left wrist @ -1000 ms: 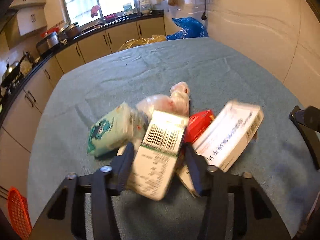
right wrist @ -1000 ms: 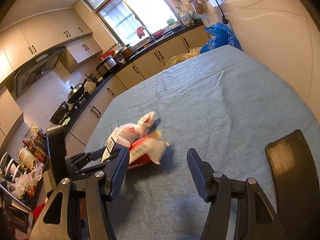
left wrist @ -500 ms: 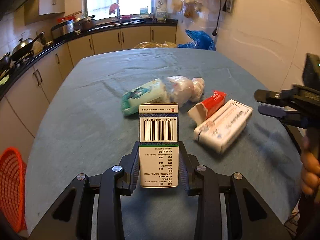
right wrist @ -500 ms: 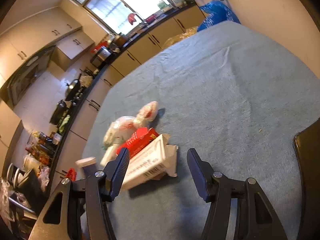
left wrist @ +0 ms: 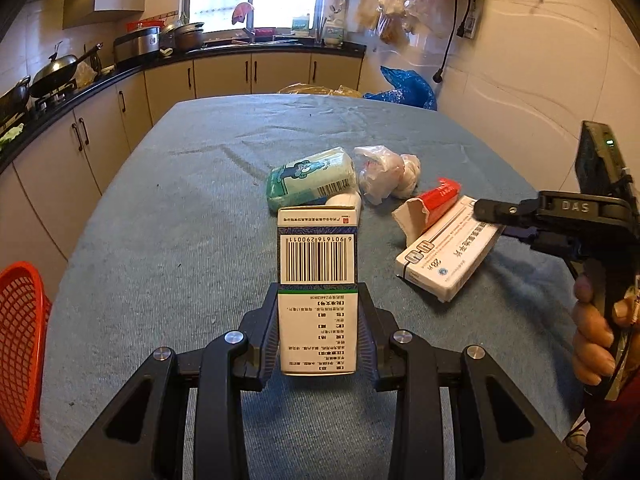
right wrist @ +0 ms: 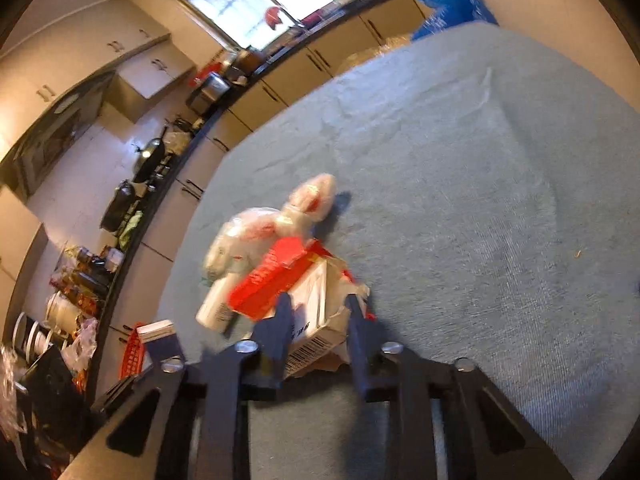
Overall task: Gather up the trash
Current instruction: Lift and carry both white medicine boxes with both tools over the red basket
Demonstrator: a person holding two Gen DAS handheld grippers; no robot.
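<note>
Kitchen worktop [left wrist: 168, 240] under blue-grey cloth. Left tongs [left wrist: 318, 332] pinching upright barcode carton [left wrist: 317, 280], lifted above cloth. Right tongs [right wrist: 316, 320] just been closing, flat white medicine box [right wrist: 320, 316] between pads, contact unclear through blur. Beside that box: red carton [left wrist: 440, 200], knotted plastic bag [left wrist: 384, 172], green tissue pack [left wrist: 312, 178]. Orange basket [left wrist: 20, 340] past worktop's left edge.

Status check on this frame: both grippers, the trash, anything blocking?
Left gripper shut on barcode box. Right gripper just closing, fingers around white box. Red carton leans on it. Orange basket at table's left.
</note>
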